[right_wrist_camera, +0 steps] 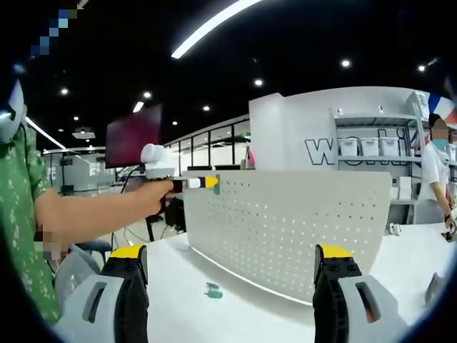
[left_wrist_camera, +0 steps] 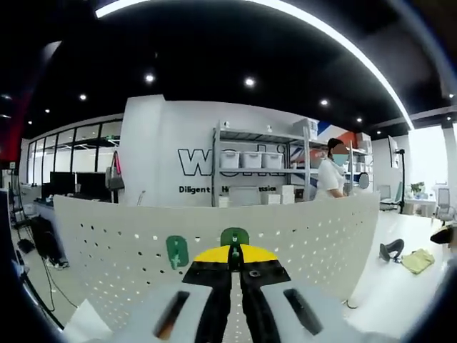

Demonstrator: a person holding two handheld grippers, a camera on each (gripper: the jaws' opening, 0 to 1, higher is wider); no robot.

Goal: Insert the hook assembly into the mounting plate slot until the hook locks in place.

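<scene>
Up close, the left gripper (left_wrist_camera: 234,266) had its jaws together, clamped on a green hook (left_wrist_camera: 234,237) whose top stood just above the yellow jaw tips. That hook was at the face of the white pegboard (left_wrist_camera: 107,236); whether it sat in a hole could not be told. A second green hook (left_wrist_camera: 177,251) hung on the pegboard just beside it, to the left in the left gripper view.

From the right gripper view, the left gripper (right_wrist_camera: 203,183) was seen held by a person's hand (right_wrist_camera: 153,196) at the upper edge of the pegboard (right_wrist_camera: 285,221), its yellow tip touching the board's corner. The right gripper (right_wrist_camera: 232,275) had its jaws wide apart, holding nothing, well back from the pegboard. A third green hook (right_wrist_camera: 213,290) lay on the white table (right_wrist_camera: 178,286), near the foot of the pegboard and between the two jaws in that view.

Behind the pegboard stood a shelf (left_wrist_camera: 260,168) with white bins, and a person (left_wrist_camera: 330,175) beside it.
</scene>
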